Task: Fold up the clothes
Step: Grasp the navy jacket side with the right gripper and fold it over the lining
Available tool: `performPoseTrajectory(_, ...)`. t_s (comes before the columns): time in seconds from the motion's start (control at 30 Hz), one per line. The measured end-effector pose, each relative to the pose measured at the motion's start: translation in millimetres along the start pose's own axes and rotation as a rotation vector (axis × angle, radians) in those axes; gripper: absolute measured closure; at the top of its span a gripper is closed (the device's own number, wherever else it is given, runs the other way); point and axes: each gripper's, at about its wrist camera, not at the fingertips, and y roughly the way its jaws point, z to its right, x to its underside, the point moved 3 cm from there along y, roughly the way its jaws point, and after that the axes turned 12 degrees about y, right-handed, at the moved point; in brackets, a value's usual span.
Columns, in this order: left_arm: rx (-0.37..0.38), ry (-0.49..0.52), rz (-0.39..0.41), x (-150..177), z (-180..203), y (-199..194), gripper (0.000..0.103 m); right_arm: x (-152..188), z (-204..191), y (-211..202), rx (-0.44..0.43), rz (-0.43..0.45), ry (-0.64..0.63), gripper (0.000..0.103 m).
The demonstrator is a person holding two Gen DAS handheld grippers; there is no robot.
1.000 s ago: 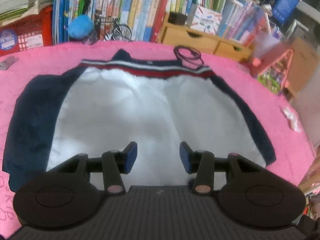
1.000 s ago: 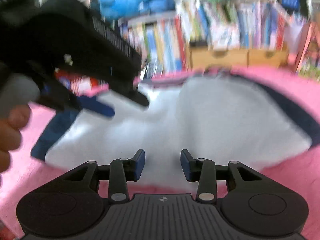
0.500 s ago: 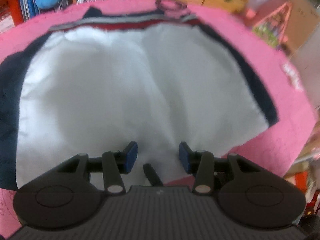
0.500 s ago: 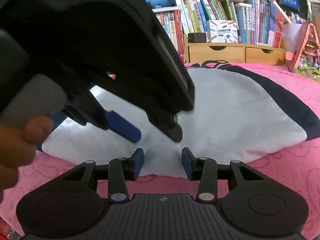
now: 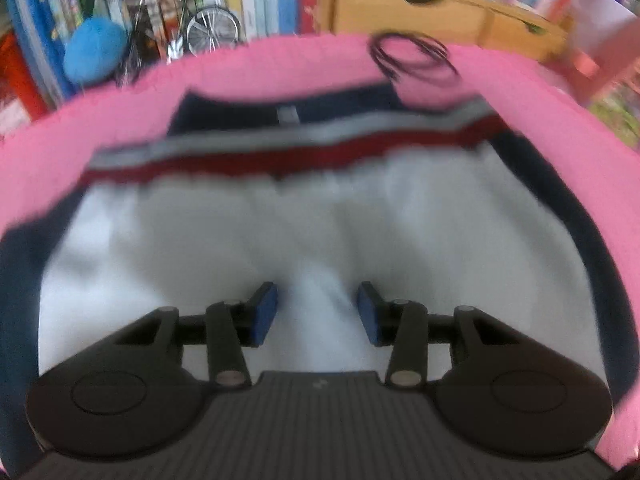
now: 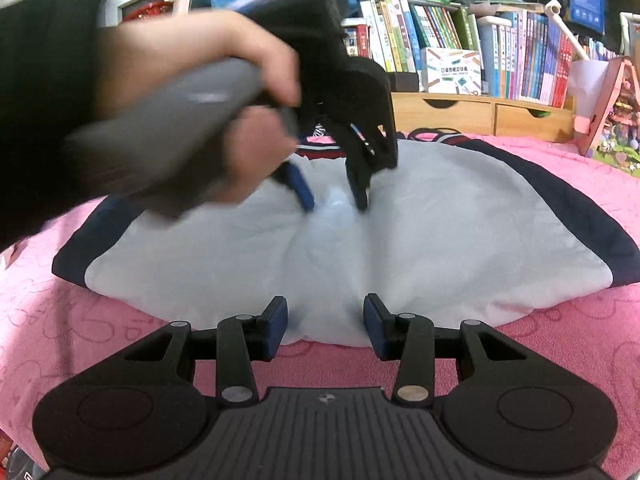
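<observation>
Left claw [image 6: 336, 204] moved onto one garment [image 6: 440, 232]; both claws open

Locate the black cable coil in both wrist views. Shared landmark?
Left wrist: black cable coil upper right, on the pink cover beside the garment's striped band.
Right wrist: partly visible upper centre-right, just behind the garment.
Shared landmark: wooden drawer unit.

We see soft white cloth shorts [image 6: 420, 240] on a nubby pink blanket [image 6: 560, 360], and matt black plastic hand-held grippers [image 6: 325, 322].
</observation>
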Motion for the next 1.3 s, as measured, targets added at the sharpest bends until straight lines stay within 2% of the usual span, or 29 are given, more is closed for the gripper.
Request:
performPoseTrajectory(0.07,-0.015,-0.045,0.018,-19.3,-12.0,13.3,0.058,0.5,0.5,-0.2,-0.004,0.001,-0.007,0.06)
performPoseTrajectory(0.13,-0.014,-0.096,0.01,-25.0,-17.1,17.1,0.058,1.0,0.4,-0.4,-0.009,0.001,-0.015,0.06)
performPoseTrajectory(0.3,-0.084,-0.01,0.042,-7.7,-3.1,-1.5,0.06,5.0,5.6,-3.5,-0.046,0.03,-0.022,0.06)
performPoseTrajectory(0.4,-0.035,0.005,0.118,19.6,1.7,-35.0,0.061,4.4,19.5,-8.6,-0.101,0.064,0.025,0.061)
performPoseTrajectory(0.47,-0.04,0.021,0.191,42.6,5.4,-62.8,0.061,0.2,28.9,-15.6,-0.103,0.108,0.025,0.06)
performPoseTrajectory(0.57,-0.083,0.013,0.296,74.7,9.3,-96.1,0.062,-4.8,47.7,-24.6,-0.061,0.167,0.026,0.057)
performPoseTrajectory(0.73,-0.094,-0.025,0.42,132.6,35.7,-130.0,0.062,-20.9,90.6,-27.2,0.038,0.189,0.151,0.056)
performPoseTrajectory(0.9,-0.127,-0.024,0.448,163.4,63.8,-121.4,0.06,-37.8,134.2,-22.3,0.142,0.224,0.265,0.054)
performPoseTrajectory(1.13,-0.144,-0.044,0.397,182.7,73.1,-87.3,0.059,-33.4,159.1,-21.9,0.15,0.204,0.335,0.05)
performPoseTrajectory(1.3,-0.186,-0.003,0.458,198.3,87.3,-79.7,0.058,-30.3,176.7,-21.6,0.155,0.19,0.385,0.043)
